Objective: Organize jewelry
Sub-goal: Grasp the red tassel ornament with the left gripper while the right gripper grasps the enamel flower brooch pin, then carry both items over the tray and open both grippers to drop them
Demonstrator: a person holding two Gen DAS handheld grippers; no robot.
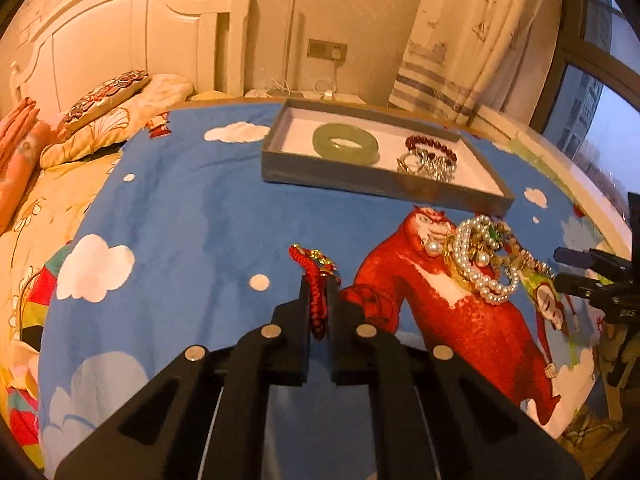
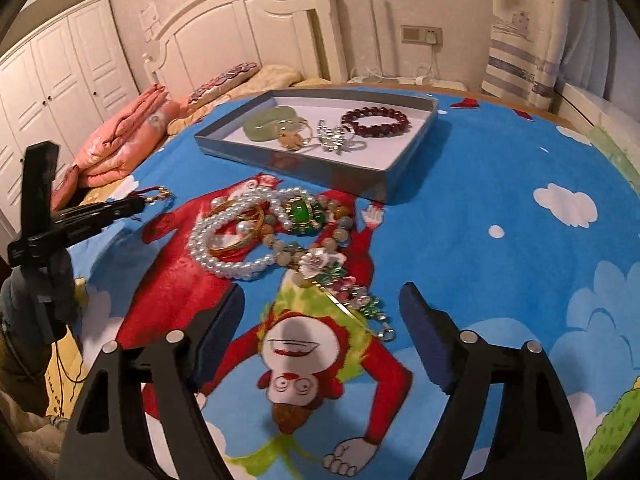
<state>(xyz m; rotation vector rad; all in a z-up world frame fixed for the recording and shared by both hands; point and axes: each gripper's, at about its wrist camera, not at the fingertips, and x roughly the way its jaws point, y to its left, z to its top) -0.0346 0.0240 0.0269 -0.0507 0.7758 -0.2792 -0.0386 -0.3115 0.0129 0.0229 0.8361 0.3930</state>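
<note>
A: Two grippers are at work over the bed. The left gripper (image 1: pixel 319 300) has its fingers pressed together on the red cord bracelet (image 1: pixel 316 280), pinching it just above the blue cartoon bedspread (image 1: pixel 180 220).

B: And the right gripper (image 2: pixel 320 320)?

A: Its fingers are spread, with nothing between them. It hovers just before the jewelry pile (image 2: pixel 272 232), where the pearl strands (image 2: pixel 224 256) are tangled with a gold bangle and a green stone piece.

B: So which step is it?

A: I judge it is the pick-up of one piece, which must go next into the grey tray (image 1: pixel 360 182) farther back. The bracelet needs a lift high enough to pass the tray's near wall.

B: Is there room?

A: Between the bracelet and the tray the bedspread is free. Inside, the jade bangle (image 1: pixel 346 144) lies left, and the dark red bead bracelet (image 1: pixel 432 146) and the silver chain lie right; the left part seems most open. Beyond the tray the bed edge is near.
</note>
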